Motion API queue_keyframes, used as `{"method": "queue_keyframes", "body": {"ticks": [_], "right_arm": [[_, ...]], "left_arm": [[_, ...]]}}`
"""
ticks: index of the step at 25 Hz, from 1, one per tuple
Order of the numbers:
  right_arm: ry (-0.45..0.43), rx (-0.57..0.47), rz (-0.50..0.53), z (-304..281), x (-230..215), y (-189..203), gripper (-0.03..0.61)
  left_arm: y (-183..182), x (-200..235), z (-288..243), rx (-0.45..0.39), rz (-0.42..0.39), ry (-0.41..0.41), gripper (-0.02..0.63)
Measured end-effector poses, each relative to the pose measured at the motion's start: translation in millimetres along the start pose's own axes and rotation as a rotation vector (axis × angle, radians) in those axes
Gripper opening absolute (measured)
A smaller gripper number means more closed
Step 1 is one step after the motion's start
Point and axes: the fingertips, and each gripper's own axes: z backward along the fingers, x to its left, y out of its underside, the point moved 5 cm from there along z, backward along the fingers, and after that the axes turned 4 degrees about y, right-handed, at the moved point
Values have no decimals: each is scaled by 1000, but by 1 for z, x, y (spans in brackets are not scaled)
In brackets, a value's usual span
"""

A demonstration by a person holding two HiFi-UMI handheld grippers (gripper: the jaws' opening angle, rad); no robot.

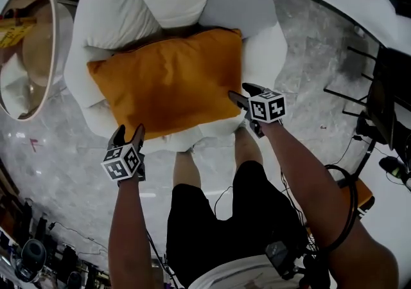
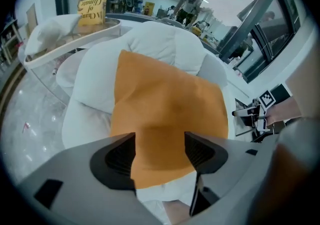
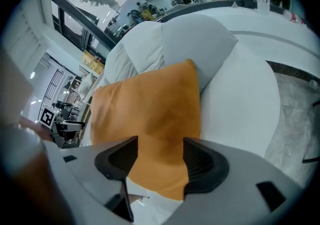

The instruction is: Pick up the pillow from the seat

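Note:
An orange pillow [image 1: 167, 82] lies flat on the seat of a white padded armchair [image 1: 263, 50]. My left gripper [image 1: 128, 130] is open just short of the pillow's front left corner, nothing between its jaws. My right gripper [image 1: 241, 91] is open at the pillow's front right corner, its fingertips close to the fabric edge without pressing on it. The left gripper view shows the pillow [image 2: 165, 109] beyond the open left gripper [image 2: 160, 146], with the right gripper [image 2: 250, 115] at the far right. The right gripper view has the pillow [image 3: 150, 109] ahead of the open right gripper [image 3: 160, 153].
A round clear side table [image 1: 54, 37] with a yellow book [image 2: 92, 1] stands left of the armchair. Black stands and equipment [image 1: 385, 101] crowd the right side. The person's legs [image 1: 186, 172] are against the chair's front, cables trail on the marble floor [image 1: 308, 63].

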Motion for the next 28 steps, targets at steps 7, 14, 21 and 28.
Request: {"method": "queue_keyframes", "body": {"ticks": [7, 14, 21, 28], "right_arm": [[45, -53, -58, -27, -9, -25, 319], [107, 53, -4, -44, -9, -27, 211], [72, 55, 71, -30, -3, -24, 32], [42, 68, 127, -11, 8, -22, 18]], "left_arm": [[-5, 37, -15, 32, 2, -31, 364], [-5, 41, -43, 131, -10, -44, 357], [-6, 24, -40, 131, -89, -58, 90], [4, 9, -15, 112, -112, -53, 32]]}}
